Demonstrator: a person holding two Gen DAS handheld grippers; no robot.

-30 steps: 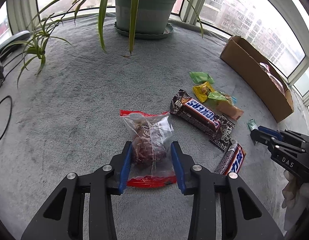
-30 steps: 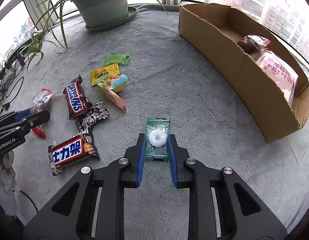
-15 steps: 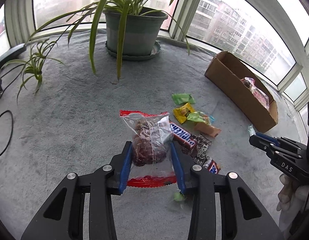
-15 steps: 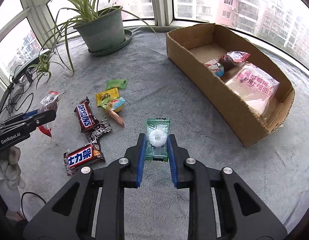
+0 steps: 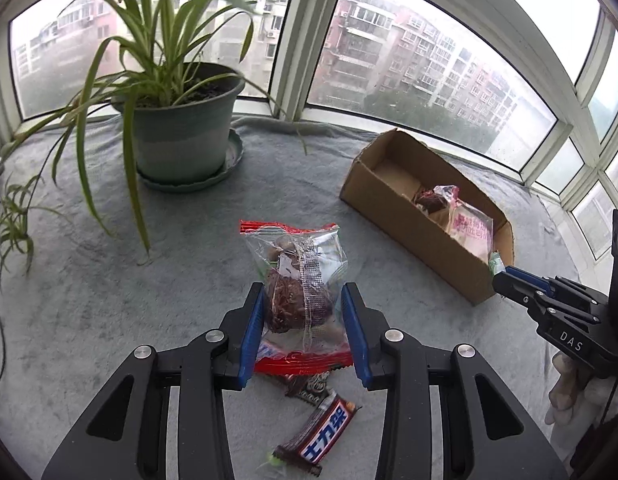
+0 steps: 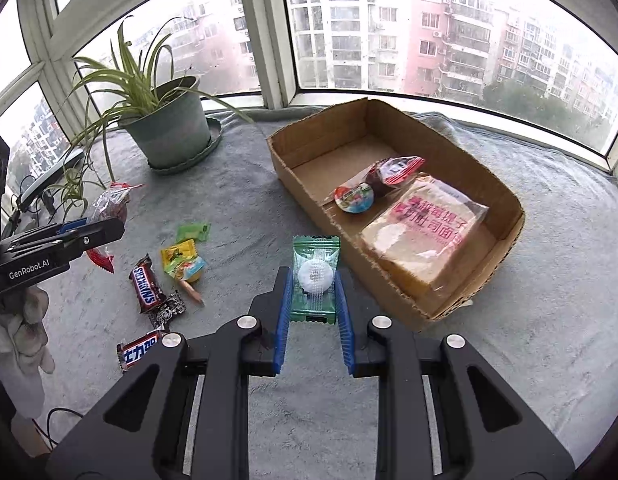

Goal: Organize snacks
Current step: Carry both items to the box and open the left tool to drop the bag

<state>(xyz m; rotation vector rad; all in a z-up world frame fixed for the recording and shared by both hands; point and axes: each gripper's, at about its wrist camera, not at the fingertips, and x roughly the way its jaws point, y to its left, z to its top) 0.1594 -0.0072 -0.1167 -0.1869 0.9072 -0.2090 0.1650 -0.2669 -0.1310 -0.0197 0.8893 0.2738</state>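
Snickers bar (image 5: 295, 386) lies half hidden under the left gripper's (image 5: 303, 322) clamped clear pastry bag (image 5: 297, 280). Right gripper (image 6: 312, 302) clamps a green candy packet (image 6: 314, 276) beside the cardboard box (image 6: 301, 172), holding bread (image 6: 423, 232), pastry (image 6: 393, 172), and a small round snack (image 6: 354, 198).

A spider plant (image 5: 161, 52) grows in a green pot (image 5: 185, 128) on a saucer (image 5: 229, 160), standing on the grey cloth (image 5: 89, 280) before the bay windows (image 6: 429, 28). Apartment blocks (image 6: 449, 40) show outside. Black cables (image 6: 17, 208) lie beside the plant.
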